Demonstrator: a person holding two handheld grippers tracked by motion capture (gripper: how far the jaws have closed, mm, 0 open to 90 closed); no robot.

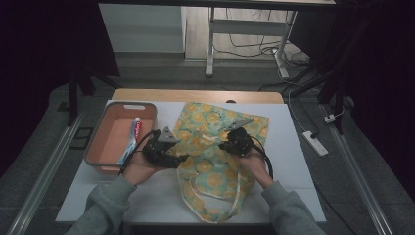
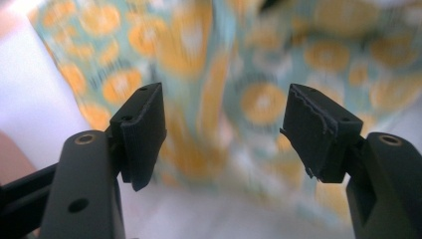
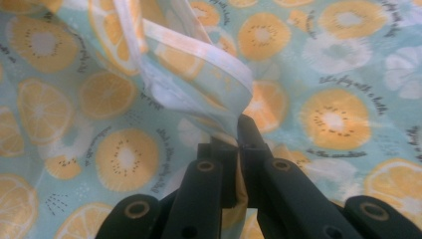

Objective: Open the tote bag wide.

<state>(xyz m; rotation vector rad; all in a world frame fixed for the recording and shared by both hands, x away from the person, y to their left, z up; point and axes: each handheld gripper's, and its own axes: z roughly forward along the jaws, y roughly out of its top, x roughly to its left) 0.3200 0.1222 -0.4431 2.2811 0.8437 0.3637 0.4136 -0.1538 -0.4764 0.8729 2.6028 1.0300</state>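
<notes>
Right gripper [image 3: 239, 144] is pinching the fruit-print cloth bag's [image 1: 215, 161] rim at mid-table; left gripper [image 2: 224, 129] is standing apart, empty; toothpaste [image 1: 133, 139] is waiting in the orange bin [image 1: 98, 147], unpacked.

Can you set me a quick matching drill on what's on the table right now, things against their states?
Things:
1. left claw
2. right claw
3. toothpaste
4. bag

States:
A. lying in the orange bin
B. shut on a fold of cloth
C. spread flat on the white table
D. open, nothing between its pads

Pairs: 1-D, 2-B, 3-A, 4-C
</notes>
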